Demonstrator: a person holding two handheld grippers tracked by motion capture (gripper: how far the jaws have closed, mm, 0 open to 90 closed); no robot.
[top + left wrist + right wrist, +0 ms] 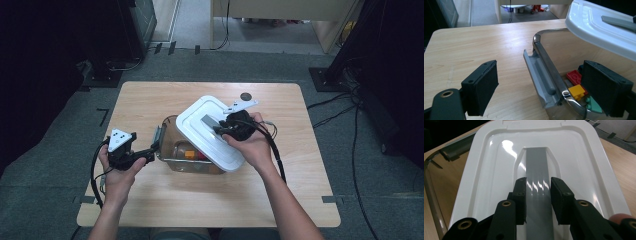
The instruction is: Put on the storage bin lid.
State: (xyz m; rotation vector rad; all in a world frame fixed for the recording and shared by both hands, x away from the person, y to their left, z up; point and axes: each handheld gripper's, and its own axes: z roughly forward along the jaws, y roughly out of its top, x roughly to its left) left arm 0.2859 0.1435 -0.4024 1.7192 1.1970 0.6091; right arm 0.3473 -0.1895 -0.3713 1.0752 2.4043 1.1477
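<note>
Currently right gripper pinches the white lid by its grey handle, tilted over the clear bin; left gripper, jaws spread astride the bin's wall, steadies; next, probably align and lower lid squarely.

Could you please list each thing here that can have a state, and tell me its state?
Clear box: open, on the table, with toy bricks inside.
White lid: off the rim, tilted, held above the box.
Grey side latch: swung open, away from the lid.
Right gripper: shut on the lid's grey handle.
Left gripper: open, jaws on either side of the box wall, not pressing.
</note>
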